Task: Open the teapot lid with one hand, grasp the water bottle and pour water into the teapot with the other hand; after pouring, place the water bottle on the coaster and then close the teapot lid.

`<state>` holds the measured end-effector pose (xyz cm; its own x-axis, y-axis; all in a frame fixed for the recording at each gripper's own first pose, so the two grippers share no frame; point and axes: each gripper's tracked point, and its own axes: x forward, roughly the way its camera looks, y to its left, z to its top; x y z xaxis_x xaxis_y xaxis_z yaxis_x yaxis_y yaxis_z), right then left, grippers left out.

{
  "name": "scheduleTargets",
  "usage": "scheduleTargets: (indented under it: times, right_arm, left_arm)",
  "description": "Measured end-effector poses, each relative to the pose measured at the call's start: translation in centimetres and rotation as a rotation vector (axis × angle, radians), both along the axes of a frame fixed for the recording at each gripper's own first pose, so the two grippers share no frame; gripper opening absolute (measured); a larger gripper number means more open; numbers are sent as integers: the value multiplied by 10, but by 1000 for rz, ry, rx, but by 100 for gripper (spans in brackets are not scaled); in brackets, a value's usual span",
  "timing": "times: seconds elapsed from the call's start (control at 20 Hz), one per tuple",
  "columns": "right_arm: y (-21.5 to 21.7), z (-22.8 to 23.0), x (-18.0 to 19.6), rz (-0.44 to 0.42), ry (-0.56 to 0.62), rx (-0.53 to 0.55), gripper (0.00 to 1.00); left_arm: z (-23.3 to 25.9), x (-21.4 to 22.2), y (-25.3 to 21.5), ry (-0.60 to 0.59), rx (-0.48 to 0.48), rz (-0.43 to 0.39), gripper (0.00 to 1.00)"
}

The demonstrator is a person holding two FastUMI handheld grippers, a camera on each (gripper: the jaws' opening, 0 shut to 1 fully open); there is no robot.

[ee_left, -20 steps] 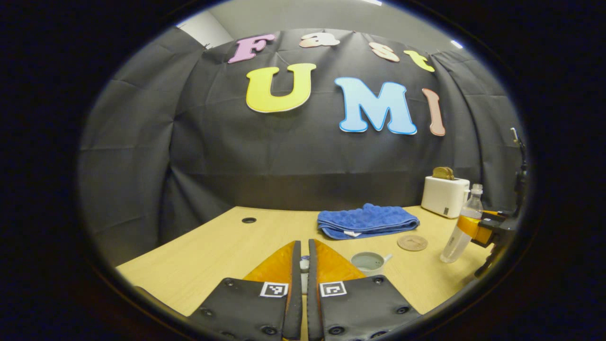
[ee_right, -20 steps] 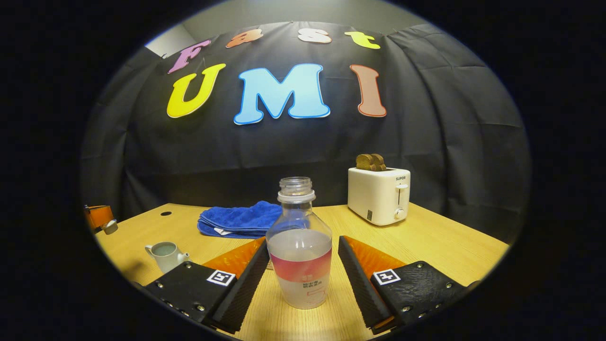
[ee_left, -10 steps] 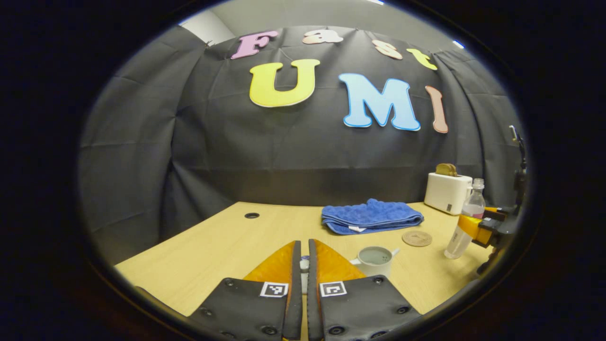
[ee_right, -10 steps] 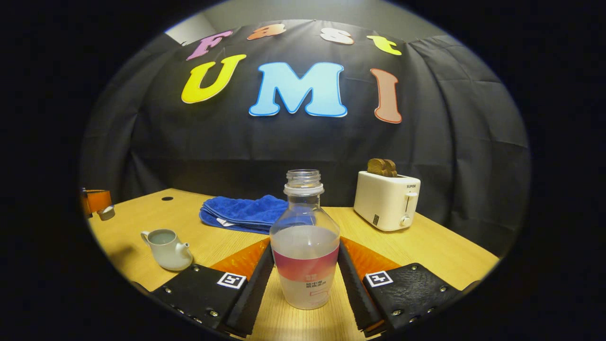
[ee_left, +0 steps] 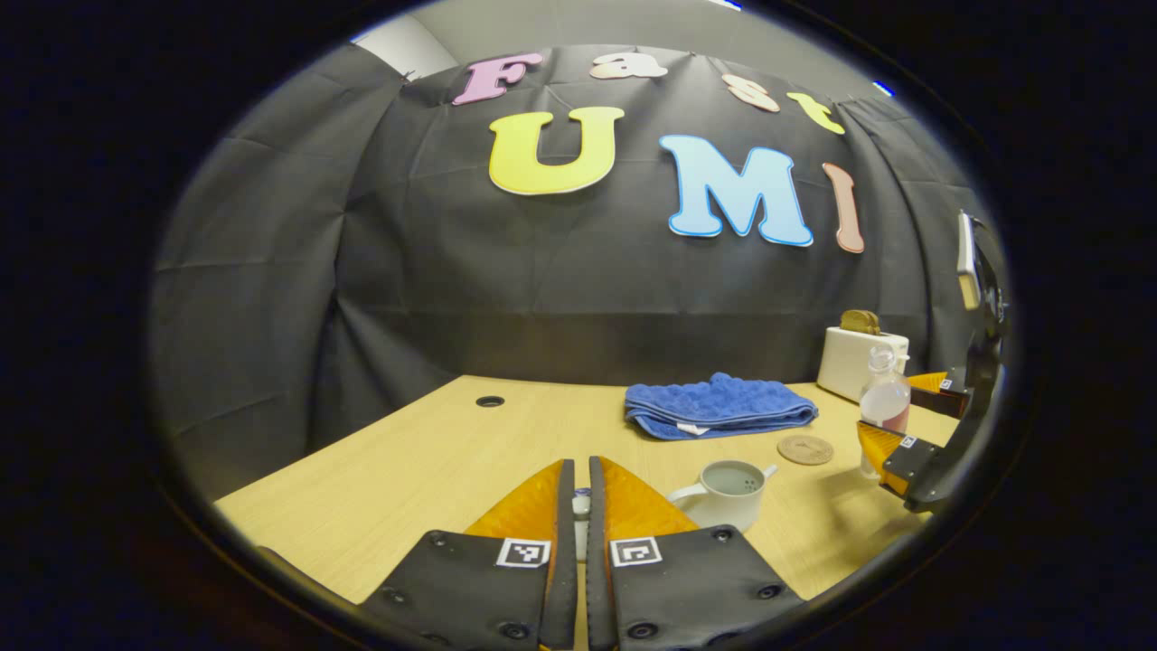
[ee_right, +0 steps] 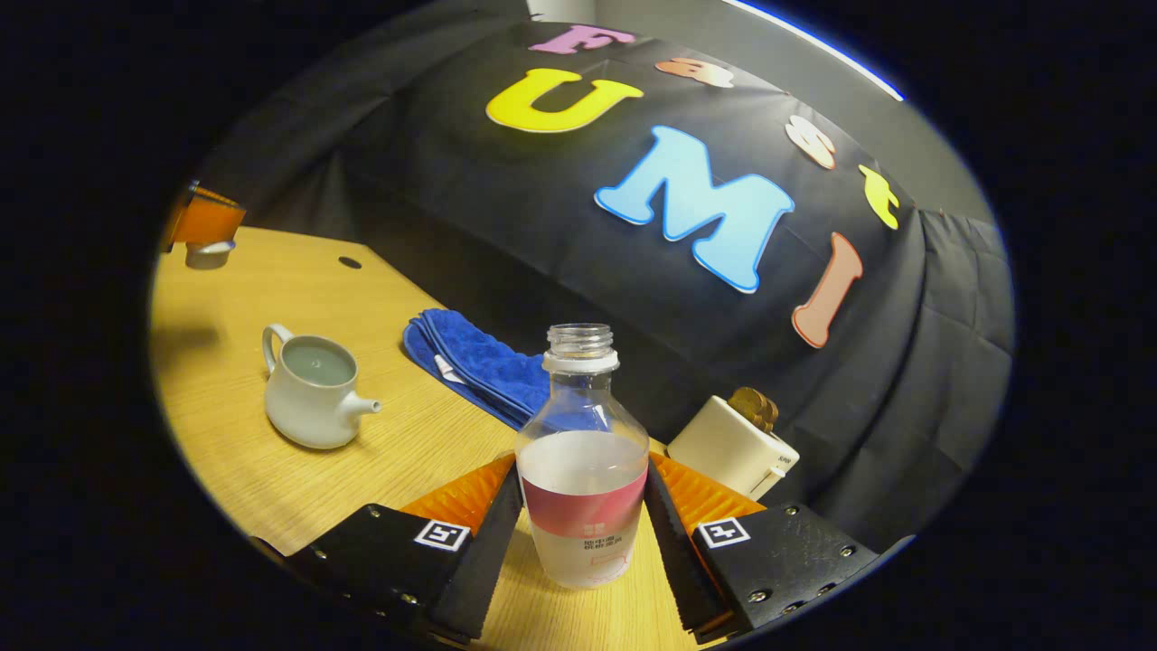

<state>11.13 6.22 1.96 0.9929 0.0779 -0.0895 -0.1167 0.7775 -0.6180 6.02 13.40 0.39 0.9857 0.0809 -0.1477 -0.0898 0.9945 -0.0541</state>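
Right gripper (ee_right: 580, 515) is clamped on the clear plastic water bottle with a pink label band (ee_right: 583, 470), both fingers pressing the label zone, bottom centre of the right gripper view. Bottle is uncapped, roughly half full, and the whole scene sits slanted in that view, so the gripper looks tilted. Judgement: thin-walled plastic, light but sloshy, smooth, will dent if squeezed hard; the banded midsection is the sensible hold.

Left gripper (ee_left: 575, 506) has its fingers nearly together on a small pale object, presumably the teapot lid (ee_left: 581, 503), bottom centre of the left gripper view; mostly hidden there. In the right gripper view the lid (ee_right: 207, 255) hangs under that gripper at upper left.

Small white glazed ceramic teapot (ee_right: 312, 389), open, left of centre, handle and short spout visible, on the light wood-grain table (ee_right: 226, 470). Judgement: rigid, slick, chippable.

Round cork-like coaster (ee_left: 805, 449) lower right in the left gripper view, bare. Folded blue plush towel (ee_left: 719, 407) behind it; white boxy toaster (ee_left: 859, 362) at right.
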Motion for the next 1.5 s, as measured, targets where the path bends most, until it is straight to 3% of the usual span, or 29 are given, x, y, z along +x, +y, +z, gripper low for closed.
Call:
scheduleTargets:
  times: [0.65, 1.5]
  right_arm:
    - [47, 13, 2, 79, -161, -563, 76]
    - [61, 45, 16, 122, -329, -900, 76]
  left_arm:
    - [-15, -6, 25, 23, -20, 30, 11]
    - [-36, -8, 39, 59, -43, 44, 11]
